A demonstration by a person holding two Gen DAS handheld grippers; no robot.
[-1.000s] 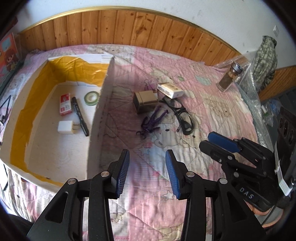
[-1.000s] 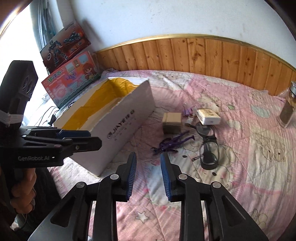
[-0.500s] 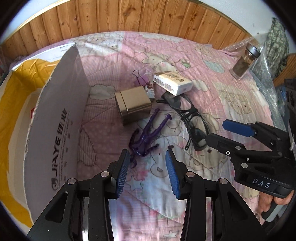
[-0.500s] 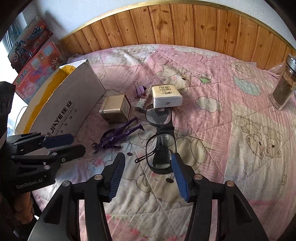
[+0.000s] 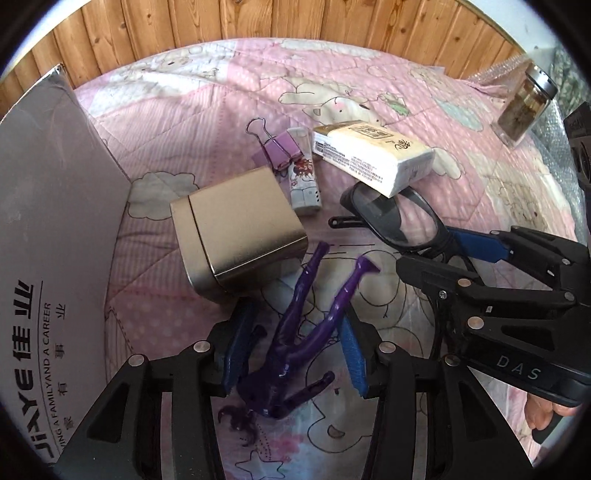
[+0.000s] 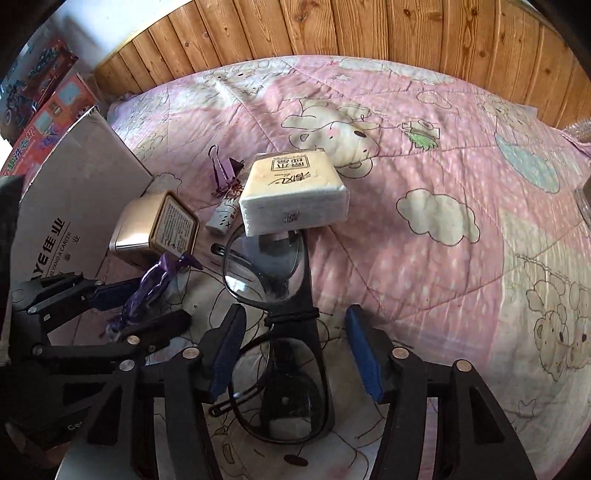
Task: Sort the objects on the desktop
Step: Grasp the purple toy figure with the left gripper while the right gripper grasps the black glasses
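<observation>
My left gripper [image 5: 293,354] is open, its jaws on either side of a purple plastic figure [image 5: 295,343] lying on the pink quilt [image 5: 369,74]. My right gripper [image 6: 295,352] is open, straddling the black glasses [image 6: 284,332]; it shows in the left wrist view [image 5: 443,254] too. A gold tin [image 5: 236,236], a purple binder clip [image 5: 280,147], a small white tube [image 5: 303,177] and a white tissue pack [image 5: 373,155] lie just beyond. The glasses' far lens lies under the tissue pack [image 6: 295,195].
The white cardboard box [image 5: 48,236] stands at the left, its wall close to the tin. A glass jar [image 5: 524,99] stands at the far right. Wooden panelling [image 6: 369,29] runs behind the bed. Toy boxes [image 6: 40,92] stand at the far left.
Both grippers have come down and forward. The left now brackets the purple figure; the right now brackets the glasses and has opened wider than one second ago.
</observation>
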